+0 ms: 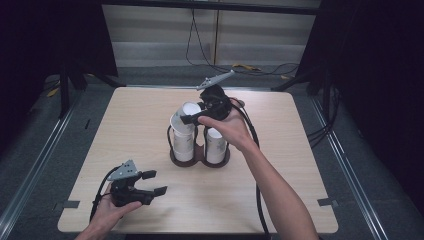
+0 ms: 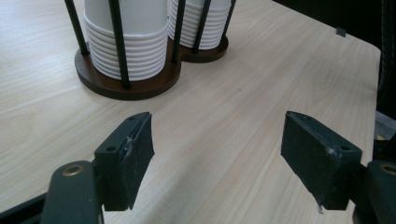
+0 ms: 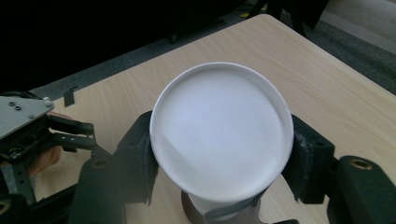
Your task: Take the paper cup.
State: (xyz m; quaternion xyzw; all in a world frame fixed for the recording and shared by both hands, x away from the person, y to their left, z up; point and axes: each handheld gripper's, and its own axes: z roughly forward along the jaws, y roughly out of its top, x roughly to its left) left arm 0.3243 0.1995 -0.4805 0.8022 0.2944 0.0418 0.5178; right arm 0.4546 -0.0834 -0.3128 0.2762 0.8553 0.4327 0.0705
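The right gripper (image 1: 192,116) clamps an unmarked white paper cup (image 1: 186,116), tilted above the left stack in the two-column wooden cup holder (image 1: 199,159) at mid-table, while the left gripper (image 1: 156,183) rests with jaws apart and empty over bare tabletop (image 1: 280,200) near the front edge.

table (image 1: 280,200): pale wood with a fine straight grain
cup (image 3: 219,135) between the right gripper's (image 3: 219,158) fingers (image 3: 135,158): plain white, no print
stacked cups (image 2: 128,44) beyond the left gripper's (image 2: 219,163) fingers (image 2: 133,156): white, ringed with rolled rims
cup rack base (image 2: 121,86): dark brown wood
rack rods (image 2: 117,42): black
both grippers' fingers: matt black
screw heads beside the fingers (image 2: 72,169): brass-coloured
plate (image 1: 125,171) on top of the left gripper: grey
floor (image 1: 45,140): grey
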